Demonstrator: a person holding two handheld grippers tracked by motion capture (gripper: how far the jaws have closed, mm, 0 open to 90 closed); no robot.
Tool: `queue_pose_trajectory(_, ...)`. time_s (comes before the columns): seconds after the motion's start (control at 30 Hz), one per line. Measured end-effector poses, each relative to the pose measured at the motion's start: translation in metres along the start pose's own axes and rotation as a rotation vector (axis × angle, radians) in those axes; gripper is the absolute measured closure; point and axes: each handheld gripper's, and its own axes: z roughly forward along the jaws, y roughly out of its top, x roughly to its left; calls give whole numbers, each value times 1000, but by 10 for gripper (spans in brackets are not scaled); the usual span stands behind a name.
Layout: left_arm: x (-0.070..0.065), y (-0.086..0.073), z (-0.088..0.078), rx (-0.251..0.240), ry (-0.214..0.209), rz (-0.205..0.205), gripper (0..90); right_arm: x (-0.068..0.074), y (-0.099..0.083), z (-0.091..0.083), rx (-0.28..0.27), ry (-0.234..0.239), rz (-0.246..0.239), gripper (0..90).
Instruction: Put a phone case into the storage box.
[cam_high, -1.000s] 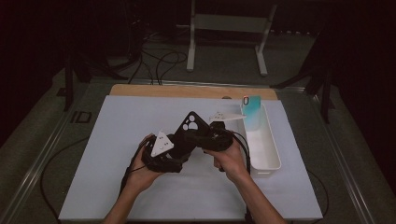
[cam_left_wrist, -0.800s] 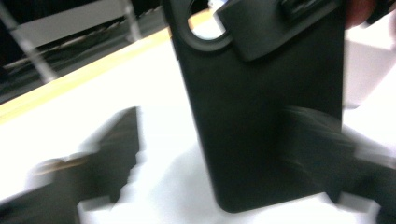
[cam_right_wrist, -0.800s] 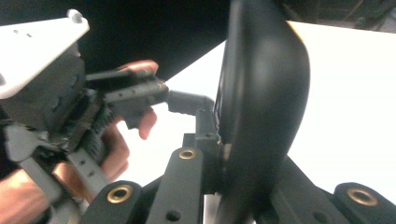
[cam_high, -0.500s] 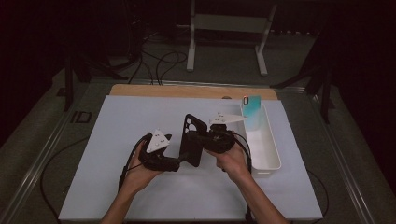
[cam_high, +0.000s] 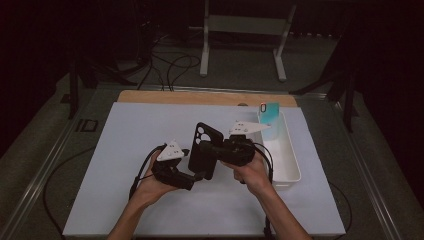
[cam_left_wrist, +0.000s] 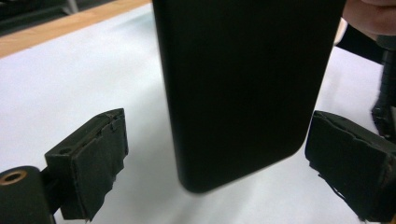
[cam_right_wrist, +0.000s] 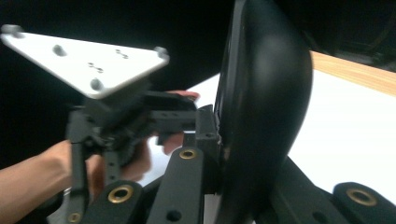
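A black phone case (cam_high: 205, 149) stands on end above the white mat (cam_high: 125, 150), its camera cut-outs at the top. My right gripper (cam_high: 211, 148) is shut on its edge; in the right gripper view the case (cam_right_wrist: 266, 116) sits clamped in the right gripper (cam_right_wrist: 219, 140). My left gripper (cam_high: 198, 176) is at the case's lower end. Its jaws have just been opening. In the left gripper view the case (cam_left_wrist: 243, 88) hangs between the two pads (cam_left_wrist: 98, 163) of the left gripper (cam_left_wrist: 224, 168), with a gap on each side.
A long white tray (cam_high: 289, 167) lies right of my right hand, with a teal phone case (cam_high: 269, 116) leaning at its far end. A wooden board (cam_high: 200, 97) edges the mat's far side. Cables trail from both grippers.
The black case has swung up from lying low between the grippers to standing on end. The left gripper's pads have come off it.
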Motion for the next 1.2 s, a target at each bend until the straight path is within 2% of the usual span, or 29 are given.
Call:
queue_pose_trajectory(0.13, -3, -1, 3, 6, -34, 11, 89, 4, 0, 3, 5, 51, -26, 860)
queue_pose_trajectory(0.2, -4, -1, 3, 2, -51, 19, 111, 6, 1, 5, 25, 67, -61, 860)
queue_pose_trajectory(0.3, -5, 0, 3, 2, -83, 24, 151, 9, 2, 6, 26, 101, -86, 860)
queue_pose_trajectory(0.37, -6, 0, 3, -2, -89, 31, 172, 10, 2, 7, 21, 119, -96, 860)
queue_pose_trajectory(0.47, -7, -1, 2, -3, -95, 41, 282, 11, 2, 9, 22, 111, -110, 859)
queue_pose_trajectory(0.6, -4, -2, 0, -3, -111, 32, 350, 8, 2, 7, 27, 99, -119, 858)
queue_pose_trajectory(0.63, -3, -2, 0, -6, -125, 29, 433, 7, 2, 4, 37, 71, -137, 856)
queue_pose_trajectory(0.67, -2, -2, -1, -9, -134, 26, 457, 6, 3, 3, 37, 75, -142, 854)
queue_pose_trajectory(0.77, 0, -2, -2, -10, -147, 31, 585, 6, 3, 0, 39, 67, -163, 779)
queue_pose_trajectory(0.97, 0, -3, -1, -8, -111, 33, 828, 6, 4, -3, 49, 37, -184, 566)
queue_pose_trajectory(1.2, -3, -3, 1, -6, -100, 42, 848, 3, 3, -1, 48, 43, -160, 466)
